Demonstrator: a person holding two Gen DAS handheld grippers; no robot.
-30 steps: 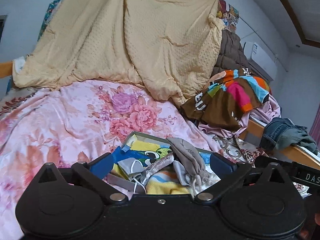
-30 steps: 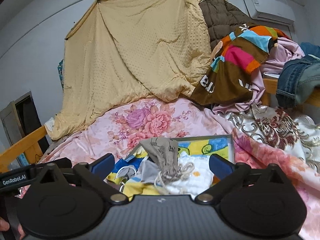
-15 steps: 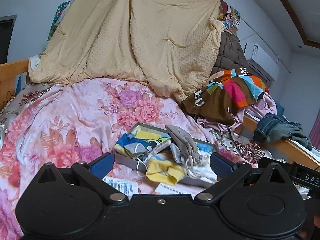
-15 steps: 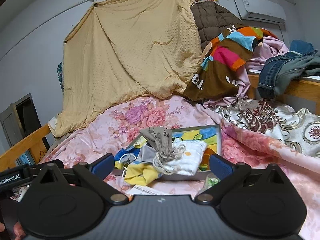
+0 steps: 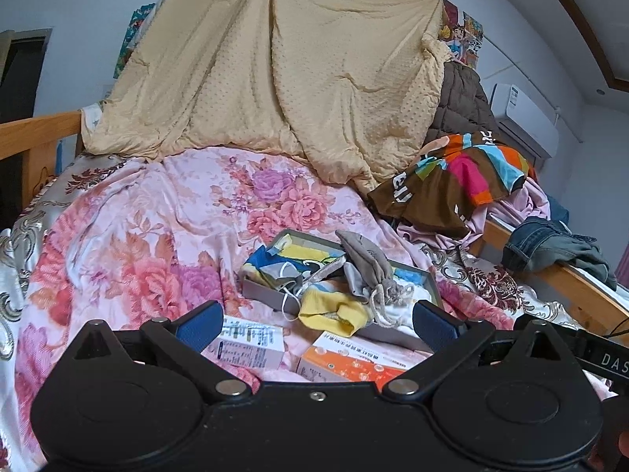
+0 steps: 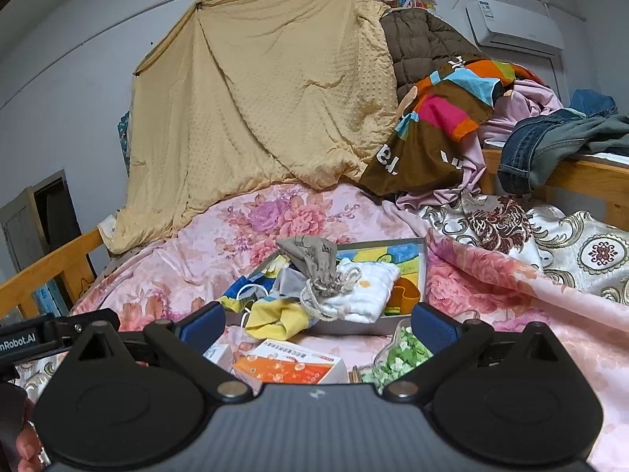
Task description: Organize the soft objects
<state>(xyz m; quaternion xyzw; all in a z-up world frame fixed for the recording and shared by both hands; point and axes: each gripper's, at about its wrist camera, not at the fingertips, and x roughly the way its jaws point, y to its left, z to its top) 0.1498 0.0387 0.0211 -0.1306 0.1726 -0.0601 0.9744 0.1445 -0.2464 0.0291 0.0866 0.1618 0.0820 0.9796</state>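
Tongs (image 5: 316,324) (image 6: 317,322) agape near heaped box (image 5: 259,295).

The right gripper's own body hides the near ends of the orange box (image 6: 289,369) and the jar of green pieces (image 6: 397,356), piled cloth covers most of the grey tray (image 6: 423,271), and print on the white carton (image 5: 251,344) is too small to read.

Two black handheld grippers, blue pads out front.
Left gripper (image 5: 316,324): matte black body, twin round discs, silver pivot screws, white "DAS" lettering at frame right. Right gripper (image 6: 318,324): grey ribbed centre plate with a small logo, same black linkage arms, silver screws, "nRobot.AI" label at left edge.
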